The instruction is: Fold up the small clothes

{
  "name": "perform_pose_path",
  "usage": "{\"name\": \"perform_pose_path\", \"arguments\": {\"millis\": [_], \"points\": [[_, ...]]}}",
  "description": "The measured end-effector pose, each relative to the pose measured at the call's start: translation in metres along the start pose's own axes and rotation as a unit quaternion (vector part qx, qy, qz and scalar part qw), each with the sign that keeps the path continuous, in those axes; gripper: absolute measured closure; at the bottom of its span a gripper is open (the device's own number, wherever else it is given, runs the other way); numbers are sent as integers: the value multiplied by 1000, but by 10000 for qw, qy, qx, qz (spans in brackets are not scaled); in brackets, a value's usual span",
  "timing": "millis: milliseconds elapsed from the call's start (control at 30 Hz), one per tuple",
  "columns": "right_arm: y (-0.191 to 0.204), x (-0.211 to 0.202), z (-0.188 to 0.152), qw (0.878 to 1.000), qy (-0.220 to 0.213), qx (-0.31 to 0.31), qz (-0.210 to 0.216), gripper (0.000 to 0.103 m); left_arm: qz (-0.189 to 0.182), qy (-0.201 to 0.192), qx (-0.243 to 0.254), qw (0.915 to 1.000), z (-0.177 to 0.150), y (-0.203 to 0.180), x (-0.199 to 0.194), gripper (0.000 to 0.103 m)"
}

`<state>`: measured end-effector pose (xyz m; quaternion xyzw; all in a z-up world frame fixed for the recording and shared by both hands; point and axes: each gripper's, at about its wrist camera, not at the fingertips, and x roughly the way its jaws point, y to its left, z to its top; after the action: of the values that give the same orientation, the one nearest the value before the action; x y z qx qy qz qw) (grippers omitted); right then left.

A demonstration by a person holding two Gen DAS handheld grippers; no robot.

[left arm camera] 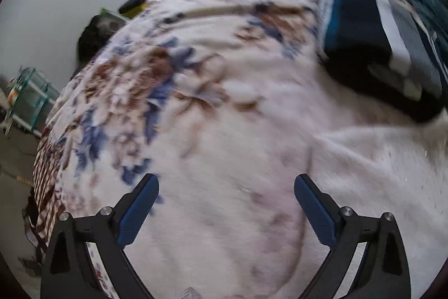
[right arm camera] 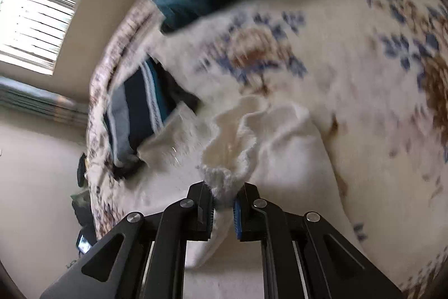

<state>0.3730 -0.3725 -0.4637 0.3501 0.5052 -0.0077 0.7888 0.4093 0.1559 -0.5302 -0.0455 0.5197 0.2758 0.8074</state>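
Done: striped dark garment [left arm camera: 372,38] folded flat, far ahead-right of left gripper [left arm camera: 226,203] | In hand: white knit garment [right arm camera: 238,147], edge clamped in right gripper [right arm camera: 224,203], bunched, unfolded | Left gripper: spread wide, empty above floral blanket [left arm camera: 182,80] | Left: fold and stack, judged.

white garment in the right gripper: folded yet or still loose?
Loose. The white garment hangs bunched and rumpled from the shut right gripper, with no flat fold visible.

Fuzzy plush blanket [left arm camera: 224,131], knit garment [right arm camera: 229,159]
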Motion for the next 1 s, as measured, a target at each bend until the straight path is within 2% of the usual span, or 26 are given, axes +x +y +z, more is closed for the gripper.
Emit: {"name": "perform_pose_path", "arguments": {"millis": [67, 100, 167, 233, 267, 300, 333, 367, 400, 433, 467, 567, 600, 733, 767, 833, 867, 933, 1000], "points": [[-9, 5, -2, 9987, -39, -216, -459, 91, -116, 95, -10, 9999, -2, 4, -2, 4], [-22, 14, -4, 9983, 94, -145, -551, 91, -184, 120, 20, 9998, -4, 3, -4, 4], [-51, 40, -9, 9944, 710, 104, -777, 90, -412, 188, 196, 9988, -9, -6, -9, 4], [-82, 62, -18, 9851, 1265, 459, -1070, 87, -561, 240, 470, 9970, -14, -19, -11, 4], [-94, 64, -22, 9825, 1338, 622, -1135, 81, -502, 215, 852, 9949, -19, -34, -13, 4], [-102, 64, -25, 9823, 1339, 761, -1067, 77, -289, 127, 1215, 9921, -24, -46, -13, 4], [-106, 60, -27, 9832, 1302, 883, -925, 71, -75, -13, 1559, 9877, -29, -57, -14, 4], [-108, 57, -29, 9838, 1278, 933, -846, 63, 76, -273, 1985, 9797, -37, -70, -16, 4], [-108, 53, -31, 9837, 1245, 953, -880, 56, 173, -407, 2217, 9741, -41, -77, -16, 4], [-107, 48, -33, 9834, 1198, 972, -959, 43, 307, -451, 2432, 9684, -45, -81, -9, 3], [-106, 45, -36, 9836, 1163, 990, -964, 43, 350, -397, 2463, 9677, -44, -79, -1, 2], [-99, 34, -39, 9841, 1058, 987, -1028, 43, 112, -130, 1952, 9806, -28, -56, 16, 0], [-96, 31, -38, 9843, 994, 945, -1111, 43, 108, -65, 1861, 9825, -23, -51, 19, 0], [-88, 23, -24, 9851, 716, 841, -1318, 43, 219, 61, 1772, 9839, -17, -38, 30, 0], [-87, 24, -19, 9849, 676, 822, -1363, 43, 280, 209, 1676, 9852, -19, -32, 37, 0], [-84, 26, -8, 9851, 523, 827, -1418, 43, 159, 378, 1425, 9889, -16, -19, 46, 0], [-80, 30, -3, 9864, 509, 736, -1379, 43, 121, 394, 1347, 9900, -17, -14, 46, 0], [-73, 51, 2, 9831, 841, 496, -1547, 43, 94, 340, 1311, 9907, -16, -11, 40, 0], [-60, 63, 0, 9804, 880, 126, -1759, 79, -5, 182, 1265, 9918, -15, -7, 24, 0]]}}
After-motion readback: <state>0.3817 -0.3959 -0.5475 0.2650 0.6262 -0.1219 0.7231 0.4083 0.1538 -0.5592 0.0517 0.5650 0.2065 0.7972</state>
